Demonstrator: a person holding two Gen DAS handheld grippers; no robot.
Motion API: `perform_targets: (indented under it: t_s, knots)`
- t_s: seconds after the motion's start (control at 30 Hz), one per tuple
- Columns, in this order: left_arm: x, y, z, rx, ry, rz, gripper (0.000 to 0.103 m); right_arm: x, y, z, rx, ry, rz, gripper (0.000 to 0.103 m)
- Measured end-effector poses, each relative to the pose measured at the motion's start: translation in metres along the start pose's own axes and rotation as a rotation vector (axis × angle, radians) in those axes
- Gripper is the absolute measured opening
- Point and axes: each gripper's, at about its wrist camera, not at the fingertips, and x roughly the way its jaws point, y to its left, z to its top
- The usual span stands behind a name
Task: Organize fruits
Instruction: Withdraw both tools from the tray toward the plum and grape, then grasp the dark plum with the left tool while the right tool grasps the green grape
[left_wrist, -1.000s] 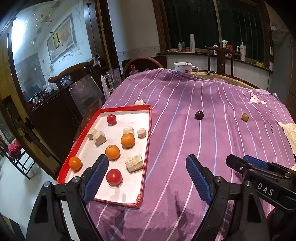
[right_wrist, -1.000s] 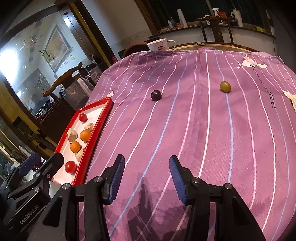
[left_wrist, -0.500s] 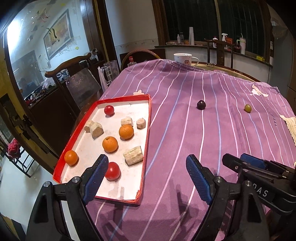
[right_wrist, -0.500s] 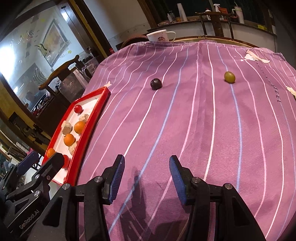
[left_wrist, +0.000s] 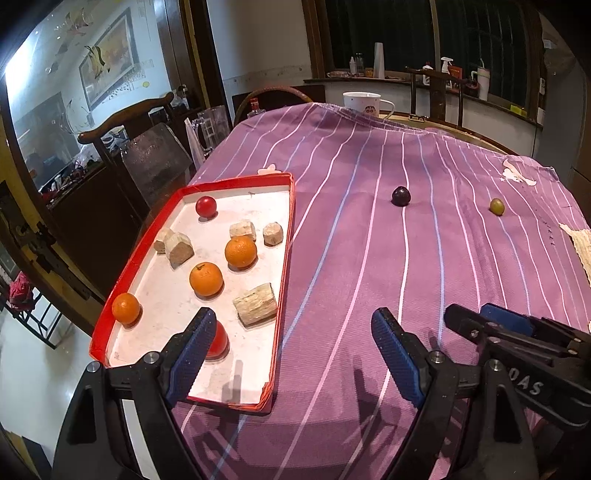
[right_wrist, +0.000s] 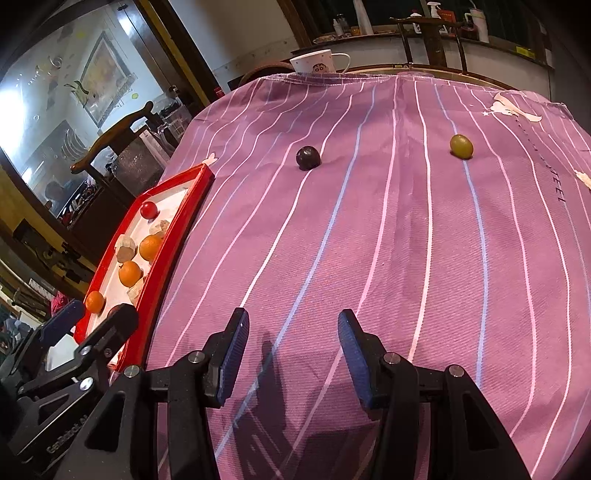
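Observation:
A red-rimmed white tray (left_wrist: 284, 258) lies at the table's left edge; it also shows in the right wrist view (right_wrist: 173, 251). It holds three oranges (left_wrist: 206, 279), two red fruits (left_wrist: 205, 206) and several pale chunks (left_wrist: 255, 303). A dark purple fruit (left_wrist: 400, 195) (right_wrist: 308, 157) and a green fruit (left_wrist: 496, 206) (right_wrist: 461, 146) lie loose on the purple striped cloth, far from both grippers. My left gripper (left_wrist: 291, 347) is open and empty over the tray's near right corner. My right gripper (right_wrist: 293, 350) is open and empty above the cloth.
A white mug (left_wrist: 362, 104) stands at the table's far edge. Wooden chairs (left_wrist: 129, 118) stand left of the table. A pale woven mat (left_wrist: 581, 247) lies at the right edge. The right gripper's body (left_wrist: 517, 332) shows to the right in the left wrist view.
Both grippers have drawn back and risen slightly; the scene looks a little farther. Jaws stay open. No fruit has moved.

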Motion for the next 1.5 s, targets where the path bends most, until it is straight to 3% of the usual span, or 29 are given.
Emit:
perform_targets:
  t_s: [0.13, 0.4, 0.63, 0.83, 1.0, 1.13, 1.2, 1.37, 1.4, 1.47, 1.5]
  knots:
    - [0.005, -0.001, 0.006, 0.004, 0.011, -0.021, 0.085, -0.015, -0.009, 0.011, -0.005, -0.015, -0.015, 0.055]
    - [0.021, -0.011, 0.015, 0.051, 0.031, -0.012, 0.085, -0.049, -0.060, 0.046, -0.014, -0.083, -0.195, 0.055]
    - [0.031, -0.018, 0.018, 0.062, 0.073, -0.059, 0.085, -0.071, -0.103, 0.063, 0.044, -0.131, -0.251, 0.055]
    - [0.025, -0.013, 0.056, 0.039, 0.084, -0.191, 0.085, -0.115, -0.116, 0.095, 0.060, -0.258, -0.299, 0.055]
    - [0.012, -0.008, 0.113, -0.003, 0.021, -0.252, 0.085, -0.149, -0.106, 0.146, 0.042, -0.412, -0.295, 0.058]
    - [0.025, -0.014, 0.148, -0.033, 0.019, -0.237, 0.092, -0.125, -0.103, 0.171, 0.019, -0.436, -0.236, 0.059]
    - [0.047, -0.022, 0.154, -0.056, 0.070, -0.242, 0.092, -0.096, -0.104, 0.170, -0.008, -0.405, -0.197, 0.060]
    - [0.108, -0.044, 0.144, -0.134, 0.175, -0.361, 0.091, -0.035, -0.119, 0.158, -0.012, -0.310, -0.178, 0.058]
    - [0.119, -0.048, 0.141, -0.149, 0.200, -0.382, 0.088, -0.027, -0.125, 0.157, 0.006, -0.295, -0.176, 0.056]
    - [0.137, -0.054, 0.136, -0.171, 0.242, -0.430, 0.063, -0.012, -0.135, 0.156, 0.034, -0.262, -0.162, 0.054]
    - [0.149, -0.060, 0.134, -0.183, 0.270, -0.456, 0.058, -0.006, -0.139, 0.155, 0.041, -0.250, -0.159, 0.053]
